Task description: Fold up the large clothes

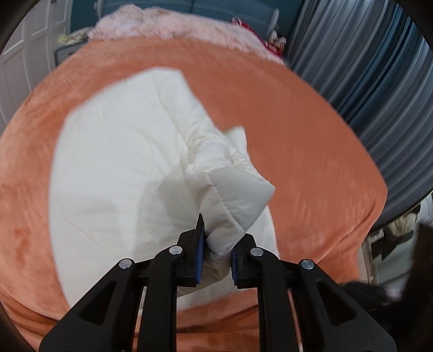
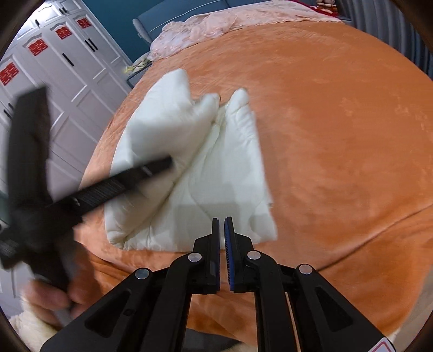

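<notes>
— Where was the white padded jacket (image 2: 189, 173)?

— It lay on the orange blanket (image 2: 338, 135), spreading from the middle toward nine o'clock. My left gripper (image 1: 216, 254) was clamped on its cuffed sleeve (image 1: 230, 208), lifted off the rest.

— And your right gripper (image 2: 222, 254)?

— Its jaws stood almost together, nothing between them, tips over the jacket's near edge.

— Farther out?

— A pink cover (image 2: 216, 24) at twelve, white wardrobes (image 2: 54, 62) at ten.
</notes>
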{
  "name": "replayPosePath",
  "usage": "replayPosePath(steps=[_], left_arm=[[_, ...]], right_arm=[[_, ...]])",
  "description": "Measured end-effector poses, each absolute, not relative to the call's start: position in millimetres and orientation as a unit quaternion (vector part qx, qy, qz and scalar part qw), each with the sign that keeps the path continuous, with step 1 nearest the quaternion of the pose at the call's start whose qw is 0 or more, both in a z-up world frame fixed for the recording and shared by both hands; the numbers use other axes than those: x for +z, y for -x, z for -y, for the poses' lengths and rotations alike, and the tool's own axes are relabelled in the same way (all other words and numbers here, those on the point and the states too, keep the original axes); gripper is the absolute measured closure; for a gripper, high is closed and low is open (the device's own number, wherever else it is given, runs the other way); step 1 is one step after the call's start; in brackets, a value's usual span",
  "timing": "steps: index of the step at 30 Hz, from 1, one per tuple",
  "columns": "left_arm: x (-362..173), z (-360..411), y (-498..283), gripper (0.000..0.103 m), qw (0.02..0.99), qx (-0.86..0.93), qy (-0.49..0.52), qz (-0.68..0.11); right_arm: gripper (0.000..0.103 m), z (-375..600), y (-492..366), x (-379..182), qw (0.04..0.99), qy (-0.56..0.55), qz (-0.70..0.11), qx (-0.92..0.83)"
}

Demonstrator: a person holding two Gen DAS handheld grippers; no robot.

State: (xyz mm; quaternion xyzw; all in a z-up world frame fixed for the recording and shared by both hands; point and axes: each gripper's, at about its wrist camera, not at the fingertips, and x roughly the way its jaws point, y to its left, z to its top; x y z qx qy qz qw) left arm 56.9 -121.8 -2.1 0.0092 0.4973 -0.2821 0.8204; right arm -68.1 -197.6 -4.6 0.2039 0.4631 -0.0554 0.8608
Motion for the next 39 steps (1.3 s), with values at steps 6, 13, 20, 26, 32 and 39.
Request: replayPosePath(steps=[6,13,20,26,32,39], left_arm=[[-9.5,123.7,-46.8,0.080,0.809,-0.271,-0.019,-0.521],[-3.7,101.3,-46.4,0.076,0.794,-0.275,0.019,-0.542],[11.6,70.8,-21.9,0.048,0.794,-0.291,0.027,-0.534],[14.9,41.8,-27.3,0.048,0.801,-0.256,0.042,-0.540],[7.6,29.7,-39.4,0.049,0.813,-0.206,0.024,-0.545],[-10.5,42.5,-42.9,0.048,0.816,-0.182,-0.026,-0.549]], right_arm=[[0.072,201.5,66.0,19.2,0.869,-0.197,-0.451,-0.048],[0.060,182.6,31.8,42.2,0.885,-0.123,-0.449,-0.008],[0.054,158.8,-2.3,32.0,0.872,-0.096,-0.479,0.038],[0.086,151.3,-14.8,11.6,0.863,-0.046,-0.503,-0.004],[0.094,180.1,13.8,6.8,0.862,-0.088,-0.498,-0.029],[0.094,211.3,43.9,-32.3,0.837,-0.138,-0.526,-0.065]])
